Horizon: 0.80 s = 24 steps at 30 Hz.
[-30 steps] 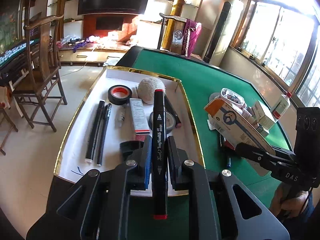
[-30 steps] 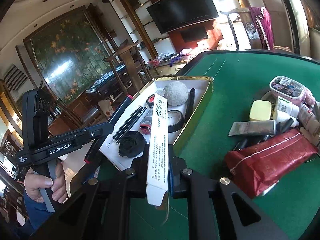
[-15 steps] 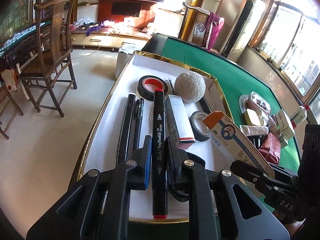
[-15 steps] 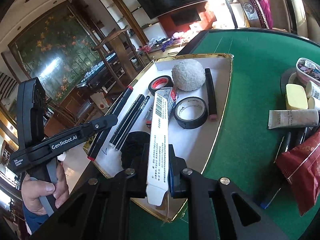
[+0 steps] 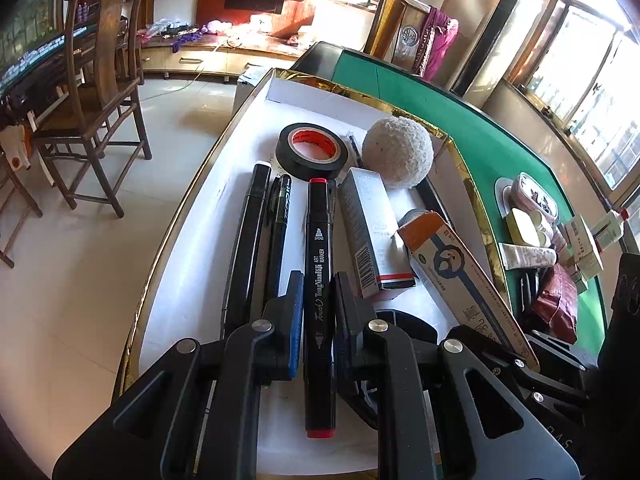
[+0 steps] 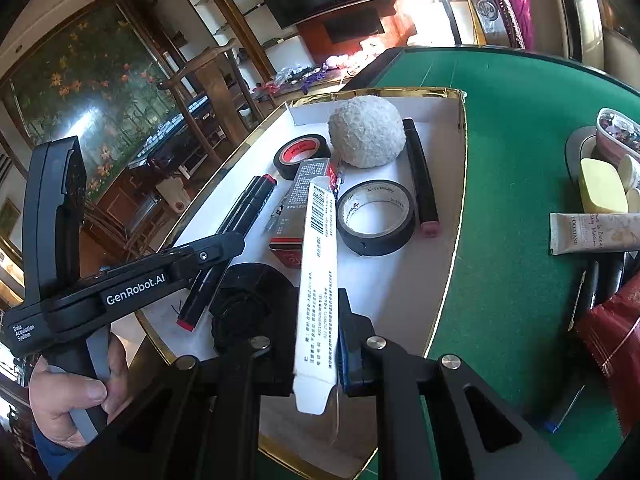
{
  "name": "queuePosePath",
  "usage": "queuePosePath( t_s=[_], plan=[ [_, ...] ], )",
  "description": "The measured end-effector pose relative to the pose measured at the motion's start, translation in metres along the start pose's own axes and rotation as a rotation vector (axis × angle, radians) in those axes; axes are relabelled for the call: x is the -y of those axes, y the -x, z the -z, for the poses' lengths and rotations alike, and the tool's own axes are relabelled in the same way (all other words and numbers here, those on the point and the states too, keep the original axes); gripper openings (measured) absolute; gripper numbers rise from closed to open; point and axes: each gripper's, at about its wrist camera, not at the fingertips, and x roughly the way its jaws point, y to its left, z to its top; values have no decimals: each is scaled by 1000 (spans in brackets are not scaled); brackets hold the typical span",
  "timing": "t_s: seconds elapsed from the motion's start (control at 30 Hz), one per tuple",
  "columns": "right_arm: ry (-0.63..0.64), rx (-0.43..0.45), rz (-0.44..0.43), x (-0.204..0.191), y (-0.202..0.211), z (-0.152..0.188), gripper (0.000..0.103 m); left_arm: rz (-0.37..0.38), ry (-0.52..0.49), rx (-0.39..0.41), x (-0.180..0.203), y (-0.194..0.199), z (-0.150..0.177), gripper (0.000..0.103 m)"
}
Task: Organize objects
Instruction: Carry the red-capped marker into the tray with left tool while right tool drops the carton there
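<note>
Your left gripper (image 5: 316,316) is clamped on a black art marker (image 5: 319,280) with red ends, held lengthwise above the near part of a white tray (image 5: 200,216) with a gold rim. Your right gripper (image 6: 320,340) is clamped on a long white carton (image 6: 318,280) printed with a barcode, held over the same tray's near end. Neither item looks set down yet.

In the tray already lie two black pens (image 5: 260,240), side by side along the left, a roll of black tape with a red core (image 5: 313,151), a grey box (image 5: 370,236), a white woolly ball (image 5: 398,152), a second roll of black tape (image 6: 376,216), a dark stick with a pink tip (image 6: 420,184) and a black round object (image 6: 248,304) at the near end.

Judging from this, the sorting is well under way but not finished. On the green tabletop (image 6: 512,128) to the right there remain a cream tube (image 6: 592,232), a yellow case (image 6: 602,190), a red packet (image 6: 616,332), small jars and boxes, apart from the tray.
</note>
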Motion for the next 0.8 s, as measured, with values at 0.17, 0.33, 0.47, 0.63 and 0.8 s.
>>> queuePosePath(
  t_s=[0.17, 0.33, 0.47, 0.63, 0.8],
  plan=[
    [14, -4, 10, -5, -4, 2, 15, -3, 0, -6, 0, -3, 0, 14],
    [17, -3, 20, -6, -7, -1, 16, -10, 1, -13, -1, -6, -1, 14],
    [25, 0, 43, -8, -10, -9, 16, -12, 9, -14, -1, -7, -2, 14],
    [68, -21, 60, -13, -12, -13, 16, -9, 16, -23, -4, -9, -2, 14],
    [61, -37, 52, -10, -10, -11, 23, 7, 28, -19, -6, -4, -2, 14]
  ],
)
